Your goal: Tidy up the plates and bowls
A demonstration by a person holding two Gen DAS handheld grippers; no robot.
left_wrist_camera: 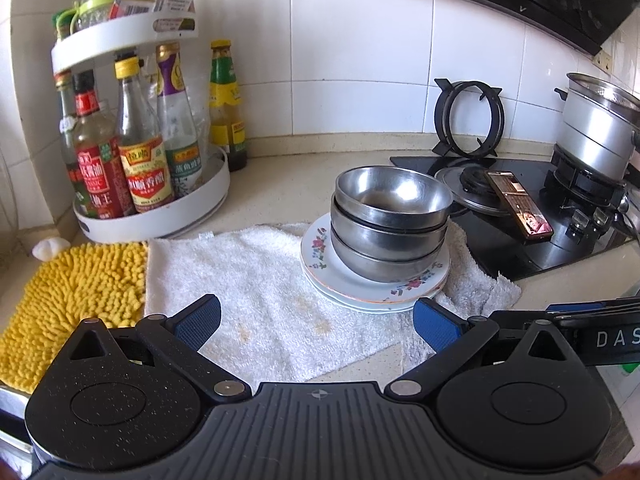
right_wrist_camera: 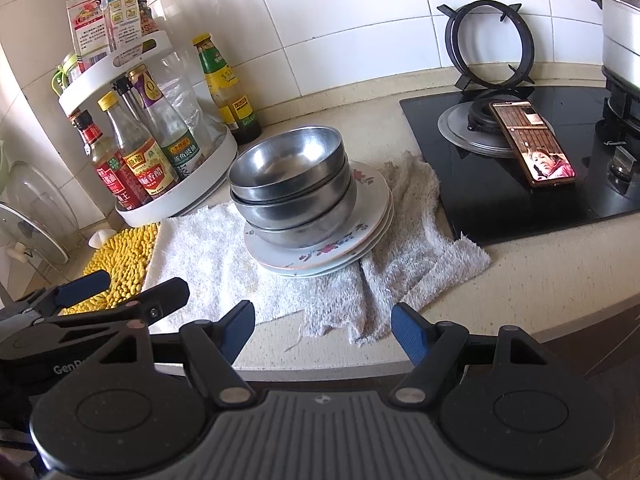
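Observation:
Three steel bowls (left_wrist_camera: 390, 220) sit nested in a stack on a pile of white floral plates (left_wrist_camera: 320, 258), on a white towel (left_wrist_camera: 248, 300). The same bowls (right_wrist_camera: 290, 192) and plates (right_wrist_camera: 372, 204) show in the right wrist view. My left gripper (left_wrist_camera: 316, 326) is open and empty, low over the towel, just in front of the plates. My right gripper (right_wrist_camera: 322, 330) is open and empty near the counter's front edge, short of the stack. The left gripper (right_wrist_camera: 120, 288) also shows at the left of the right wrist view.
A white two-tier rack of sauce bottles (left_wrist_camera: 140, 168) stands at the back left. A yellow chenille mat (left_wrist_camera: 76, 292) lies left of the towel. A black gas hob (right_wrist_camera: 520, 160) on the right carries a phone (right_wrist_camera: 532, 144), a loose trivet (left_wrist_camera: 468, 118) and a steel pot (left_wrist_camera: 596, 132).

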